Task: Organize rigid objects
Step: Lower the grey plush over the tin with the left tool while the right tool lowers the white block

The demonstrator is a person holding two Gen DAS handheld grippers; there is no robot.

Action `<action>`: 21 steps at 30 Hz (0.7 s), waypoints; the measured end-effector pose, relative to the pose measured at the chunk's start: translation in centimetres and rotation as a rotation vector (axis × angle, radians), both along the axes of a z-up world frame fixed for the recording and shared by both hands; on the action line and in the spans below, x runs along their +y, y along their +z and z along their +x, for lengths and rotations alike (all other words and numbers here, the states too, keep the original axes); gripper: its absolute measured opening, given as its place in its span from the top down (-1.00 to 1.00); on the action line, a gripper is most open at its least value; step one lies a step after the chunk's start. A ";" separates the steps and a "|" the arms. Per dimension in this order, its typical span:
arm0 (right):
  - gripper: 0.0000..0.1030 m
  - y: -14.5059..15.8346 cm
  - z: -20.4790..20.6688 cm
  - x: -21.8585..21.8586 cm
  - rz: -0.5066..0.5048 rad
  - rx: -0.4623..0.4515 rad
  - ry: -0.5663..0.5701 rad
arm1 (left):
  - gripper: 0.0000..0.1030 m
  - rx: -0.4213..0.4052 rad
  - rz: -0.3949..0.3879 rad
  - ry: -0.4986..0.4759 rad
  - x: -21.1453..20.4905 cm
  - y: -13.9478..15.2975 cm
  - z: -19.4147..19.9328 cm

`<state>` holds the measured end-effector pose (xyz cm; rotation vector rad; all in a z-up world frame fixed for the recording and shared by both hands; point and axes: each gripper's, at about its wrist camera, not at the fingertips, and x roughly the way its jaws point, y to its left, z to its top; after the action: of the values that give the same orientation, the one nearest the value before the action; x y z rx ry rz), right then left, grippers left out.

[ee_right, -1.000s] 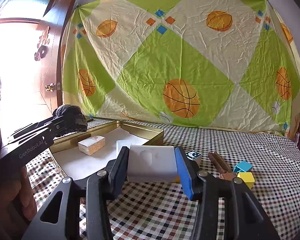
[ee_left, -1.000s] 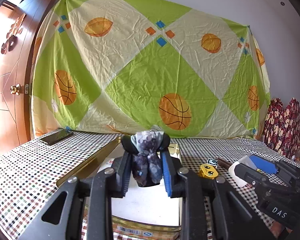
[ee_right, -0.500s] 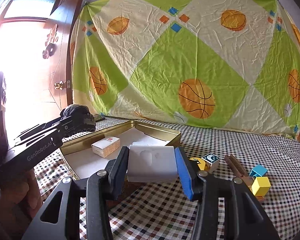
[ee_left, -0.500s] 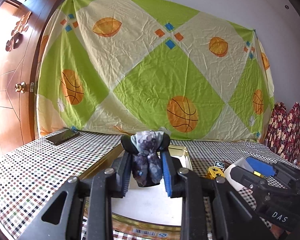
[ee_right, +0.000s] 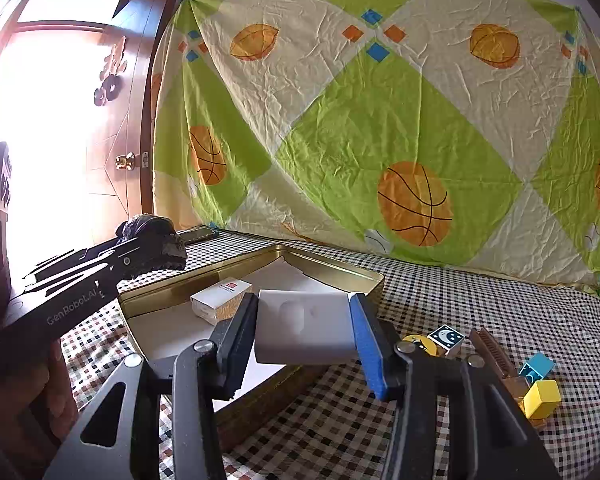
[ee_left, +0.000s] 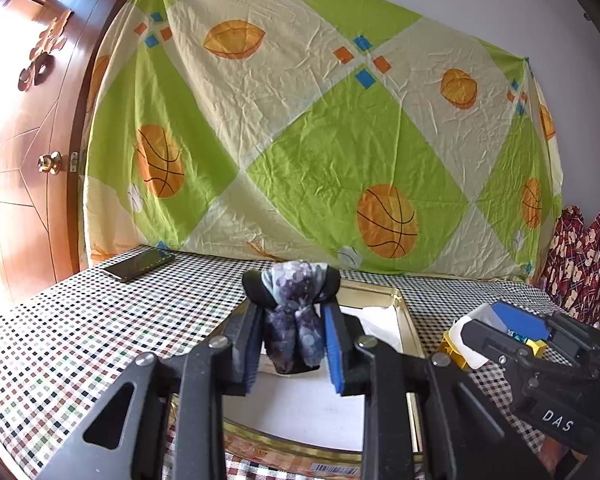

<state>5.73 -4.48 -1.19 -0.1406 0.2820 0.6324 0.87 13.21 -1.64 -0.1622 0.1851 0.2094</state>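
Gold tin (ee_right: 172, 300) lies open on the checked counter (ee_left: 80, 340) as the collecting place — left gripper (ee_left: 292, 344) clenched on a dark patterned bundle (ee_left: 294, 320), right gripper (ee_right: 304, 328) grasping a white block (ee_right: 304, 326), both held above it, likely for dropping in.

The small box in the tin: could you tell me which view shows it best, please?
The right wrist view: the small box lies in plain sight on the white liner of the tin. In the left wrist view the left gripper and its dark cloth bundle hide it.
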 end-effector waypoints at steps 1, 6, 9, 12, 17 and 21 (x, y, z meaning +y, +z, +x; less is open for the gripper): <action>0.03 -0.1 0.3 0.2 -0.004 0.010 0.003 | 0.50 0.007 0.001 -0.002 0.1 0.0 0.2; 0.03 -0.3 1.6 1.1 -0.029 0.041 0.015 | 0.50 0.066 -0.039 -0.022 1.2 -0.2 1.4; 0.03 -0.3 2.5 1.8 -0.036 0.059 0.025 | 0.50 0.104 -0.050 -0.035 1.7 -0.1 2.3; 0.03 -0.2 3.5 2.7 -0.050 0.081 0.037 | 0.50 0.129 -0.041 -0.043 2.0 0.2 3.0; 0.03 -0.1 5.4 4.6 -0.084 0.110 0.052 | 0.50 0.195 -0.023 -0.055 2.6 0.3 4.8; 0.03 -0.3 6.7 6.1 -0.118 0.134 0.060 | 0.50 0.252 -0.017 -0.063 3.1 0.1 6.5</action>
<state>12.41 1.58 -1.46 -0.2209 0.4458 0.6859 7.36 16.32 -1.56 -0.1460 0.4424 0.1656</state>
